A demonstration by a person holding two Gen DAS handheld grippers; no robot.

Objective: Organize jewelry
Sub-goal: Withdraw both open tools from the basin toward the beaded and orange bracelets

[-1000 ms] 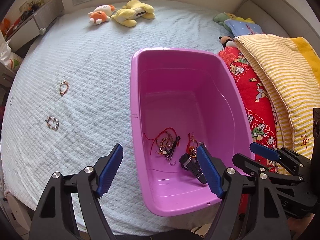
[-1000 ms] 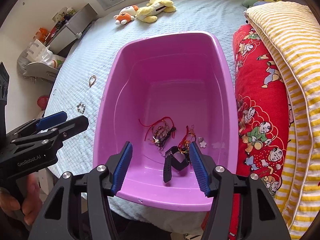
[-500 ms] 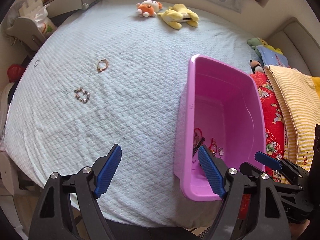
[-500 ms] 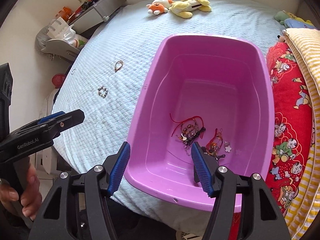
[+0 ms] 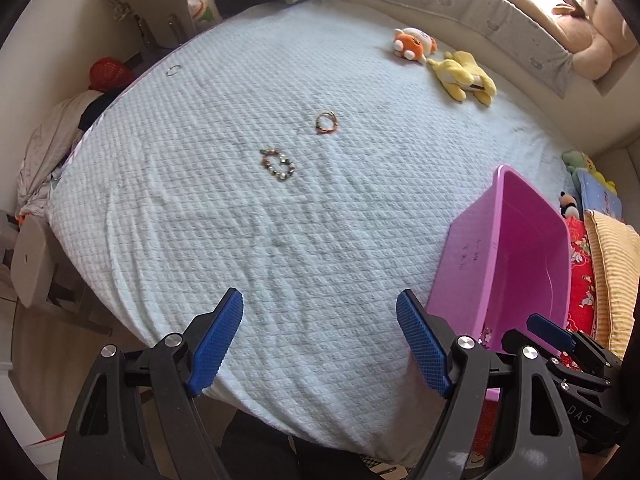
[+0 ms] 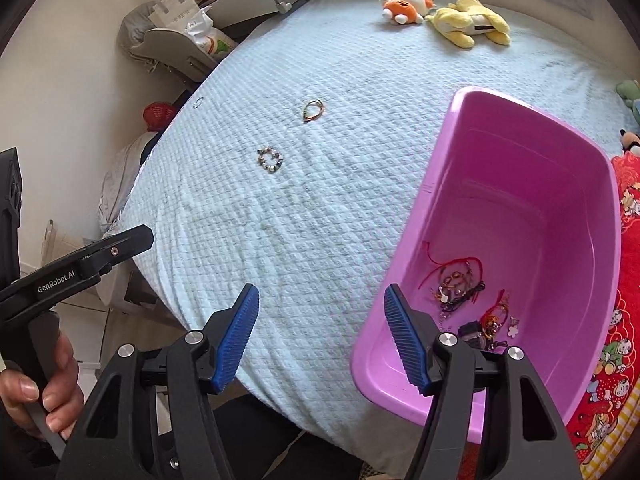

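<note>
Left wrist view: left gripper [image 5: 319, 342] fingers spread wide, empty, above bed [image 5: 280, 240].
Right gripper [image 6: 321, 334]: fingers released, empty, beside pink tub [image 6: 448, 200].

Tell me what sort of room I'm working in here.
Most likely a bedroom: the work surface is a bed with a quilted cover, plush toys lie at its far end, and folded quilts sit beside the pink tub.

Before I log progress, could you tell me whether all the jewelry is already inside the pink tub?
No, a beaded bracelet and a gold bangle lie on the bedspread.
</note>
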